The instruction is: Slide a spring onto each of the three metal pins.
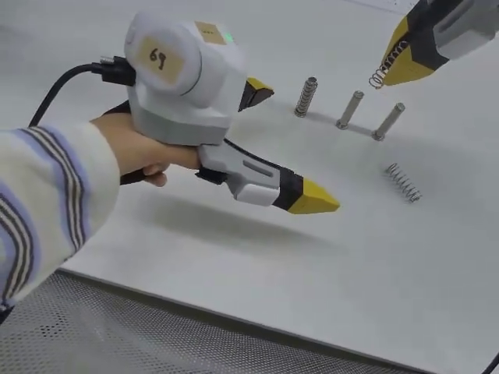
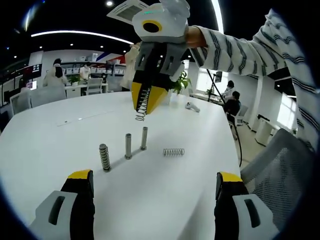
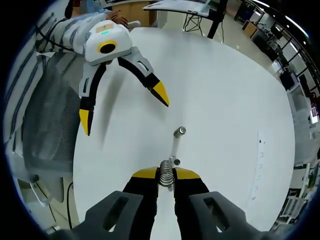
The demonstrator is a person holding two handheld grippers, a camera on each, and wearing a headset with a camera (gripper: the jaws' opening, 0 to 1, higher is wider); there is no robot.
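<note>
Three metal pins stand in a row on the white table. The left pin (image 1: 306, 97) wears a spring; the middle pin (image 1: 350, 109) and the right pin (image 1: 388, 121) are bare. A loose spring (image 1: 402, 181) lies in front of them. My right gripper (image 1: 394, 75) hangs above the bare pins, shut on a second spring (image 1: 380, 75), which sticks out of its yellow tips (image 3: 166, 174) right over a pin top (image 3: 179, 132). My left gripper (image 1: 292, 148) stands open and holds nothing, to the left of the pins; its jaws (image 2: 152, 181) face the row (image 2: 128, 146).
The table's front edge (image 1: 234, 315) runs along the bottom, with a grey mesh chair (image 1: 117, 335) below it. A black cable (image 1: 66, 82) trails from the left gripper. People sit at desks far behind the table (image 2: 230, 97).
</note>
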